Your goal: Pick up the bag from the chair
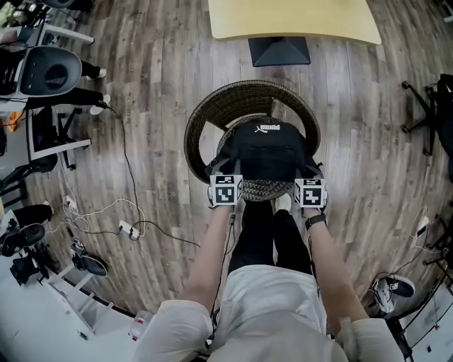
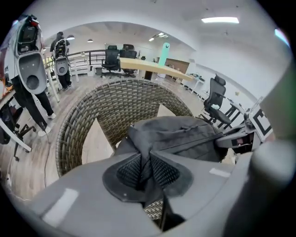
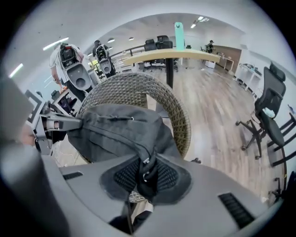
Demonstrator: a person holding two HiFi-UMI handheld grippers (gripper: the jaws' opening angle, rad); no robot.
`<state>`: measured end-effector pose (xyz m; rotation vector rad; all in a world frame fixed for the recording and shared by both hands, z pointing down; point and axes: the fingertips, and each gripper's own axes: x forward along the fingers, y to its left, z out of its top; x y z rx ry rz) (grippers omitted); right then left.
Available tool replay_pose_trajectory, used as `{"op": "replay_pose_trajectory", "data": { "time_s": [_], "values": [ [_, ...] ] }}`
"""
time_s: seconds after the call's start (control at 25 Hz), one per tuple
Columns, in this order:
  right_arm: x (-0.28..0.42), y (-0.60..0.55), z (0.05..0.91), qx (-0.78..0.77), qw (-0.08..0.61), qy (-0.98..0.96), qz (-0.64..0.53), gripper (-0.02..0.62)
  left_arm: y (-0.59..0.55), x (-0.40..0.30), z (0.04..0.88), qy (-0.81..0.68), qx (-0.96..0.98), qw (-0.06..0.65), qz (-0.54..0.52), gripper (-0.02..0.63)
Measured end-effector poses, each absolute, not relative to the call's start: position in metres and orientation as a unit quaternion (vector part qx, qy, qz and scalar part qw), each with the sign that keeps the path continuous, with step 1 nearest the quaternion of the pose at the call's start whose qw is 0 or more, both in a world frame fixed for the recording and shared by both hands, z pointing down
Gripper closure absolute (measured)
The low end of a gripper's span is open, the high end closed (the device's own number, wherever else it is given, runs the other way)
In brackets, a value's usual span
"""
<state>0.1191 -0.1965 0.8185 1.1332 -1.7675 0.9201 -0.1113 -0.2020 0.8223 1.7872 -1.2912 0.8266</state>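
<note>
Left gripper (image 2: 146, 170) is clamped on a fold at the black bag's (image 1: 265, 152) near-left corner, and right gripper (image 3: 147, 175) pinches its near-right edge. Only the gripper views show this; from overhead, marker cubes cover the jaws. The bag lies in the wicker chair (image 1: 205, 117), with a yellow table (image 1: 294, 21) beyond.

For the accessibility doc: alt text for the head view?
Seen from above, a person holds a left gripper and a right gripper on the near corners of a black fabric backpack lying on a round brown wicker chair. Around it is grey wood-plank floor; a pale yellow table stands beyond.
</note>
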Motion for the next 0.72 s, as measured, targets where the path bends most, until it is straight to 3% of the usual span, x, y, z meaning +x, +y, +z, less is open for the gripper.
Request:
{"op": "replay_pose_trajectory", "data": {
  "time_s": [0.28,0.72],
  "values": [
    [0.126,-0.206,0.717,0.471,0.367,-0.735,0.323,0.522,-0.191,-0.106,0.722,-0.554,0.695,0.373,0.267,0.554],
    [0.114,-0.211,0.571,0.471,0.299,-0.797,0.231,0.522,-0.168,-0.118,0.572,-0.626,0.699,0.284,0.198,0.554]
  ]
}}
